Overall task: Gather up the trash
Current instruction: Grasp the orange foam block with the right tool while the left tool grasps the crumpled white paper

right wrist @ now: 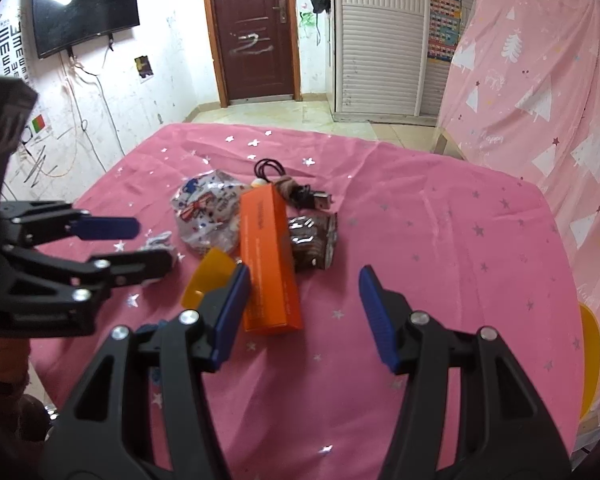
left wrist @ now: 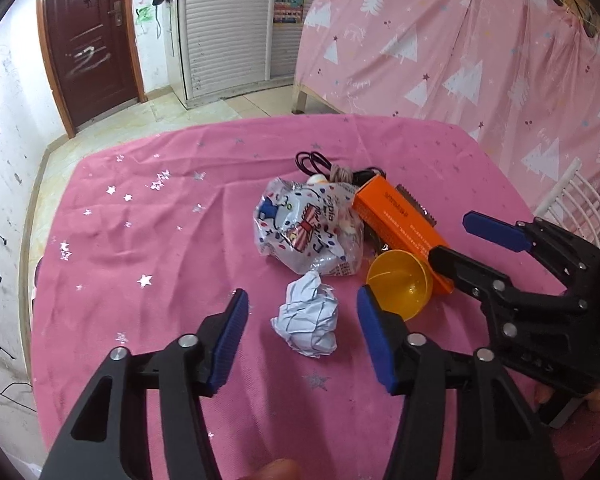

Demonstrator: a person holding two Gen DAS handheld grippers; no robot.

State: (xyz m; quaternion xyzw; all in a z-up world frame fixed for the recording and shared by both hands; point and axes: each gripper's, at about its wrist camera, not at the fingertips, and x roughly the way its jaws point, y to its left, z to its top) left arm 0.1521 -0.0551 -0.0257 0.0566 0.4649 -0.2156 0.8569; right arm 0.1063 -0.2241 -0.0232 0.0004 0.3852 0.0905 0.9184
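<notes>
Both the left gripper (left wrist: 302,314) and the right gripper (right wrist: 304,298) are matte black angular frames with cut-out slots and round silver screw heads at the joints, ending in flat fingers (left wrist: 236,332) faced with ribbed blue pads.

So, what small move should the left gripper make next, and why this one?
Probably lower the left gripper a little more and close it on the crumpled paper ball. The paper already lies between its open blue pads, apart from both, and it is trash lying free on the pink tablecloth, clear of the printed plastic bag behind it. The right gripper hangs open over the cloth, holding nothing.
</notes>
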